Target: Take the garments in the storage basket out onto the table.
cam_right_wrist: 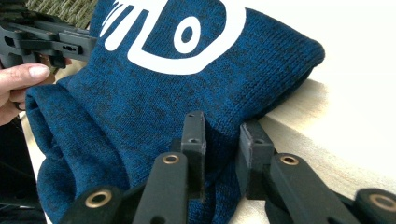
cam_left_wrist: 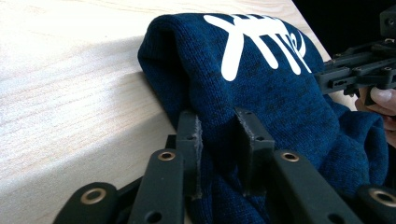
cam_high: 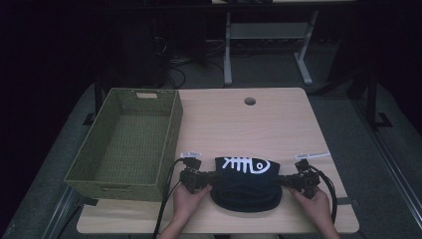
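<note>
- Pale wood table (cam_high: 278, 124), big rectangle, bears everything; grommet hole at far middle.
- Olive-green woven rectangular basket (cam_high: 166, 144) sits on the table's left part, long axis running away from the person, nothing in it as far as I see.
- Dark navy knitted garment with a white fishbone print (cam_high: 247, 186), folded into a thick bundle, lies at the near edge of the table, just right of the basket, not touching it. Its long axis runs left-right, straight between the two hands.
- Left gripper (cam_high: 208, 178) comes in from the bundle's left end, jaws level, pointing right at it. Left gripper view: both black jaws pinch a fold of navy knit (cam_left_wrist: 219, 140), pads pressed into the cloth — gripping.
- Right gripper (cam_high: 281, 181) mirrors it at the right end, pointing left. Right gripper view: a fold of knit (cam_right_wrist: 222, 144) squeezed between its jaws — gripping as well.
- Key relation: garment spans between the grippers, each holding one end, both hands equally near. Basket lies left and slightly beyond, so the left hand is nearer to it; likely a lift and sideways carry to the left, left end leading.
</note>
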`<state>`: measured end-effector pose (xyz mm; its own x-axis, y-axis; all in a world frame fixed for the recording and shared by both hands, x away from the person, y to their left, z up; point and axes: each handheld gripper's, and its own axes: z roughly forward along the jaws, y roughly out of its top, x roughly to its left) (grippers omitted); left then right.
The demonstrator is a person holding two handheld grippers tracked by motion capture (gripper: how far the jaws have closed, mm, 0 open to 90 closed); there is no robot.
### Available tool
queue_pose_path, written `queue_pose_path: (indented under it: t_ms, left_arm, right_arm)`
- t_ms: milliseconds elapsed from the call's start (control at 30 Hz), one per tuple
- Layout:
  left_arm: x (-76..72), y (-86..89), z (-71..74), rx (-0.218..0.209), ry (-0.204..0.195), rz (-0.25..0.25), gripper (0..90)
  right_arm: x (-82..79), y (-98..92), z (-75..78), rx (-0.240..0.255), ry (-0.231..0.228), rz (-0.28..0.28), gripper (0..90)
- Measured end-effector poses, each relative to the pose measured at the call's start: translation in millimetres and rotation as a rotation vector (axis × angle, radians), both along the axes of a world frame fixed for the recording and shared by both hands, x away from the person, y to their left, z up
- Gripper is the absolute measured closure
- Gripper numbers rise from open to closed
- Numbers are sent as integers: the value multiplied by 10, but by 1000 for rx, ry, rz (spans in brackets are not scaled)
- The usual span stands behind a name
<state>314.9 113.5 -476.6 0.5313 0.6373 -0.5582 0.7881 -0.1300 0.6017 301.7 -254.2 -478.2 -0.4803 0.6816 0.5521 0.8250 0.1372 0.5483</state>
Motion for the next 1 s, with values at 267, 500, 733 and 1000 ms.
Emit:
queue_pose_path:
  t_ms: [267, 500, 733, 1000]
  left_arm:
    - [-4, 13, 39, -18, -5, 10, 770]
    - [-25, 19, 124, -30, -29, 25, 772]
    - [-37, 23, 258, -36, -58, 21, 771]
    - [-55, 31, 444, -40, -89, 14, 771]
  right_arm:
    - [-19, -12, 19, 13, -15, -6, 778]
    - [-32, -19, 87, 24, -28, -3, 784]
    - [-26, -12, 168, 25, -41, -2, 785]
    - [-25, -11, 303, 38, -58, -7, 786]
